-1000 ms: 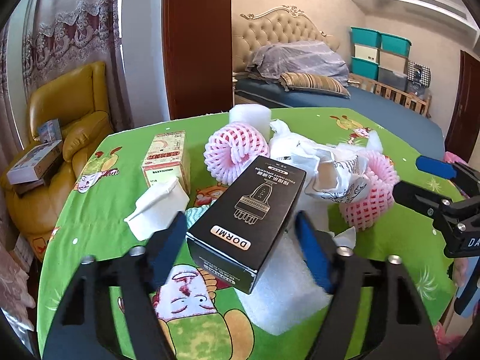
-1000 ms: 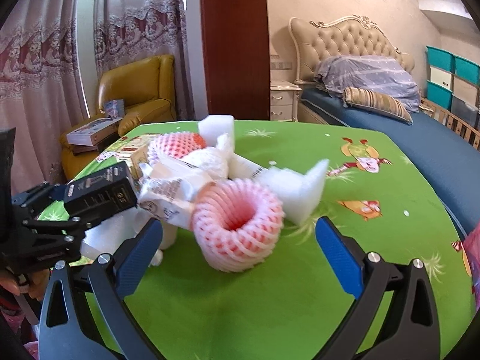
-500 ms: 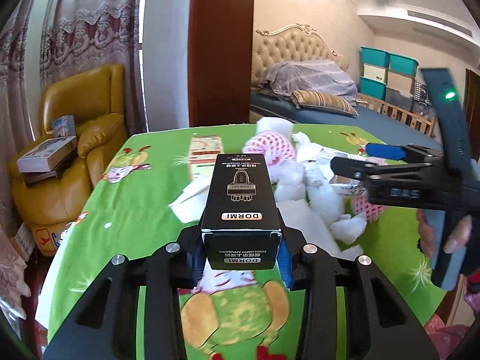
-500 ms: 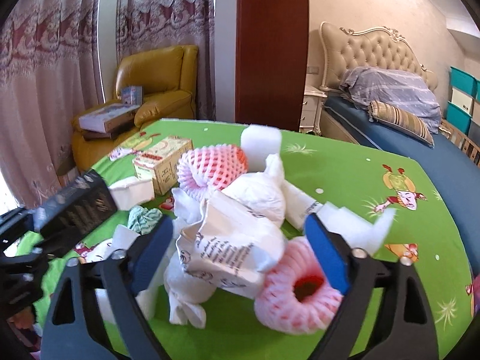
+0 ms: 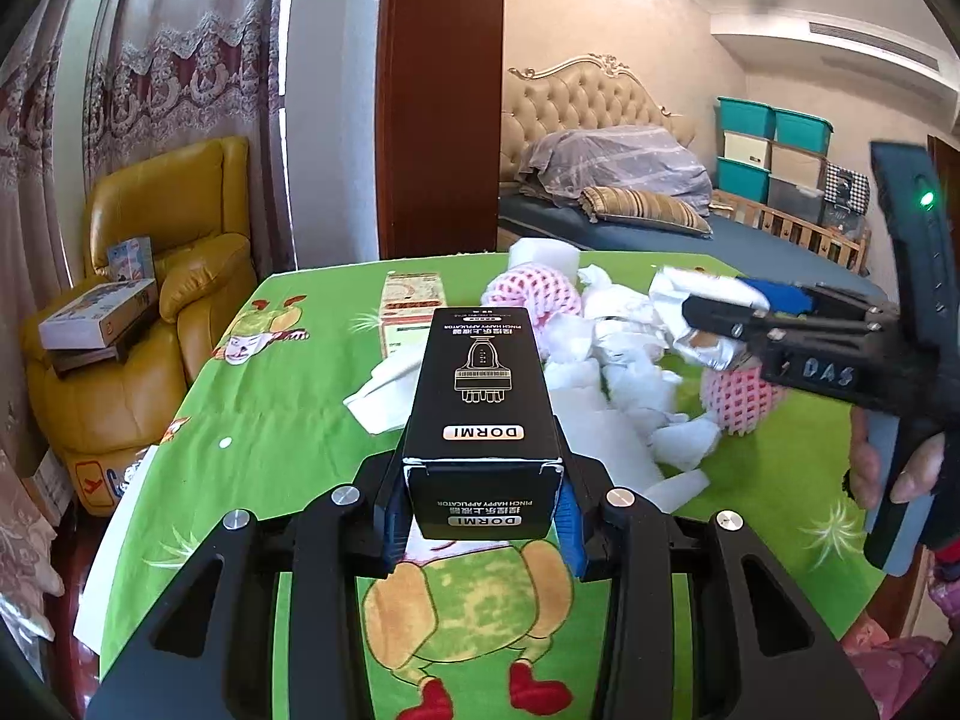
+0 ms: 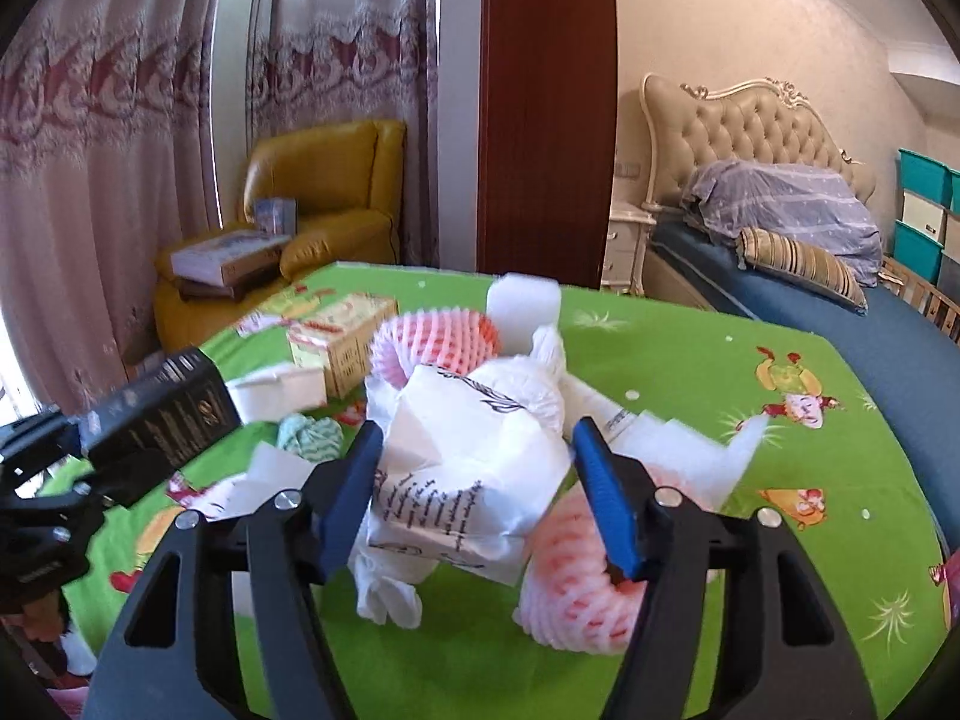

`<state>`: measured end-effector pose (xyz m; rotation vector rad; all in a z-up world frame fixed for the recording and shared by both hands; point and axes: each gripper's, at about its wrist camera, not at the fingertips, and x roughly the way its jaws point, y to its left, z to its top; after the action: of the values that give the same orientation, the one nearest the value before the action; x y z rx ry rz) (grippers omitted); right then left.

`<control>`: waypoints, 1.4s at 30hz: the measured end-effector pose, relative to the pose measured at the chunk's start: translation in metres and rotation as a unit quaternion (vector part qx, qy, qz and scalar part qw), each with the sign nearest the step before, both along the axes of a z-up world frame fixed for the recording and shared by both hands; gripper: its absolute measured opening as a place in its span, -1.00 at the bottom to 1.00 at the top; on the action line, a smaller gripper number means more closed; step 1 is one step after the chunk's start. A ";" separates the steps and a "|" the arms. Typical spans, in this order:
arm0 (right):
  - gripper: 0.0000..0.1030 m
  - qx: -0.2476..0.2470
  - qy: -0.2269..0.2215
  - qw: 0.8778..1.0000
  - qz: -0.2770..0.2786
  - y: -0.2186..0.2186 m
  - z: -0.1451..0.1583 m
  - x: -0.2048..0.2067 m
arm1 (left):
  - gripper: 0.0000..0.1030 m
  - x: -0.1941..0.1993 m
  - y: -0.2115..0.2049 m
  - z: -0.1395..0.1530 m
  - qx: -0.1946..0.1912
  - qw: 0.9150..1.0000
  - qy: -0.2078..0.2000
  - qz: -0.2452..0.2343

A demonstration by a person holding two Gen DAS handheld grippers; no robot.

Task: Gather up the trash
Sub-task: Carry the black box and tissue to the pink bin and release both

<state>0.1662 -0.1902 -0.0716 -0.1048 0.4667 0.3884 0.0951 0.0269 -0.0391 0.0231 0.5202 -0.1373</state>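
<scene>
Left wrist view: the left gripper (image 5: 480,525) has its fingers clamped on the near end of the black DORMI box (image 5: 480,396), lifted above the green table (image 5: 270,396), long axis running straight away from the camera toward the trash pile. Over on the right, the right gripper (image 5: 729,315) reaches in among crumpled white paper. Right wrist view: the blue fingers (image 6: 606,504) are closing around the crumpled white paper bag (image 6: 474,474), which sits between them, beside a pink foam net (image 6: 570,576); the black box juts in from the left, pointing up and right.
</scene>
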 end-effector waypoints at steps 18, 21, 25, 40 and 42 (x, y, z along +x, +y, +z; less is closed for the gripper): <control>0.23 0.038 -0.022 0.997 -0.060 -0.088 0.003 -0.065 | -0.27 -0.009 -0.056 0.007 0.030 0.998 -0.005 -0.060; 0.23 0.039 -0.017 0.996 -0.075 -0.104 -0.003 -0.071 | -0.27 -0.008 -0.069 0.008 0.035 0.997 -0.005 -0.072; 0.23 0.032 -0.021 0.995 -0.096 -0.121 -0.007 -0.079 | -0.27 -0.008 -0.086 0.007 0.038 0.995 -0.005 -0.087; 0.23 0.024 -0.042 0.986 -0.161 -0.185 -0.007 -0.107 | -0.27 0.010 -0.161 0.007 0.043 0.986 -0.009 -0.159; 0.23 0.024 -0.045 0.984 -0.173 -0.198 -0.005 -0.113 | -0.27 0.012 -0.176 0.008 0.039 0.984 -0.012 -0.174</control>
<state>0.0536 -0.3878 -0.0769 0.0063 0.3766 0.0519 0.1069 -0.1495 -0.0314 0.1919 0.4946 -0.4591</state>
